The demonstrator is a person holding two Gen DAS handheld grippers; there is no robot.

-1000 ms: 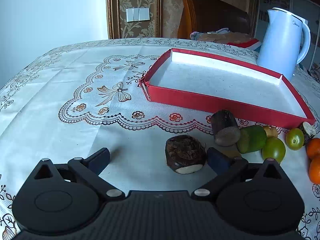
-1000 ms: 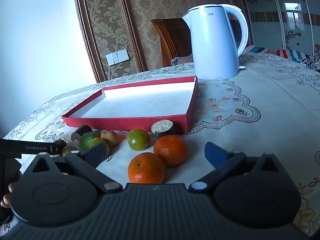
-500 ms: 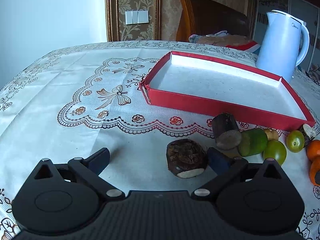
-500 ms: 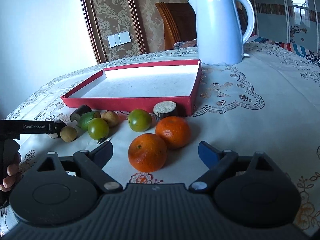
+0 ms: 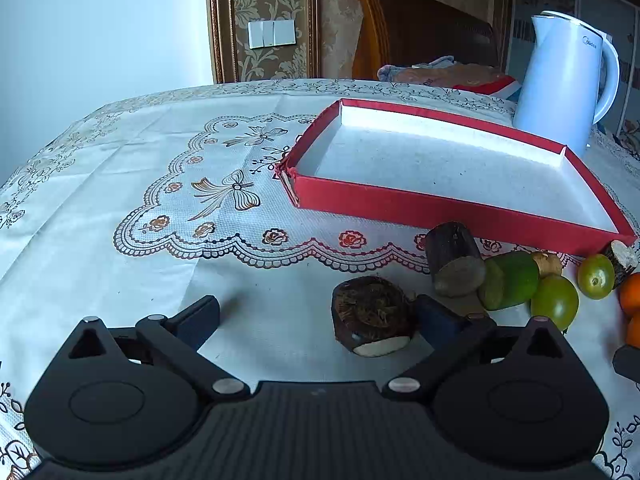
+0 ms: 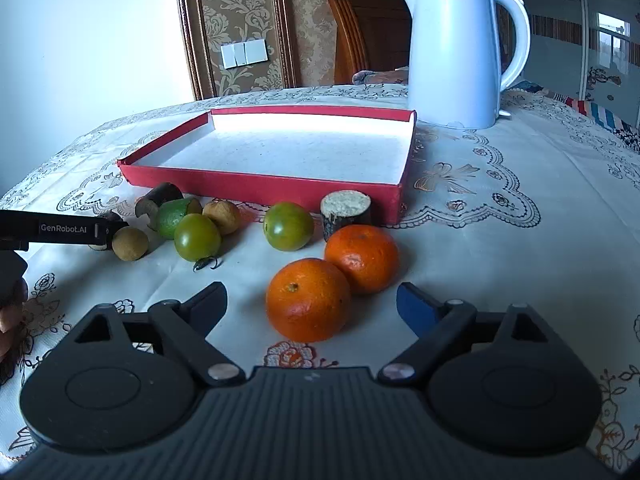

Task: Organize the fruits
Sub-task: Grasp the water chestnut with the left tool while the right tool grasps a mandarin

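Note:
In the right wrist view, two oranges lie in front of a red tray [image 6: 260, 186]. The nearer orange [image 6: 308, 300] sits between the fingers of my right gripper [image 6: 312, 298]; its jaws are closing and the pads stand clear of the fruit. The second orange [image 6: 362, 258] touches it from behind. My left gripper [image 5: 316, 312] is open on the cloth. A brown cut root piece [image 5: 372, 314] lies just inside its right finger [image 5: 436, 320]. The tray [image 5: 440, 206] has nothing in it.
Green round fruits [image 6: 288, 226] [image 6: 198, 238], a cut green fruit [image 5: 512, 280], small brown fruits [image 6: 130, 243], a dark log piece [image 5: 452, 256] and a cork-like stub [image 6: 346, 212] line the tray's front. A white kettle [image 6: 456, 52] stands behind the tray. A hand [image 6: 8, 312] shows at the left edge.
My right gripper has come closer to the oranges and its fingers have drawn inward around the nearer one. The left gripper and the root piece have not moved.

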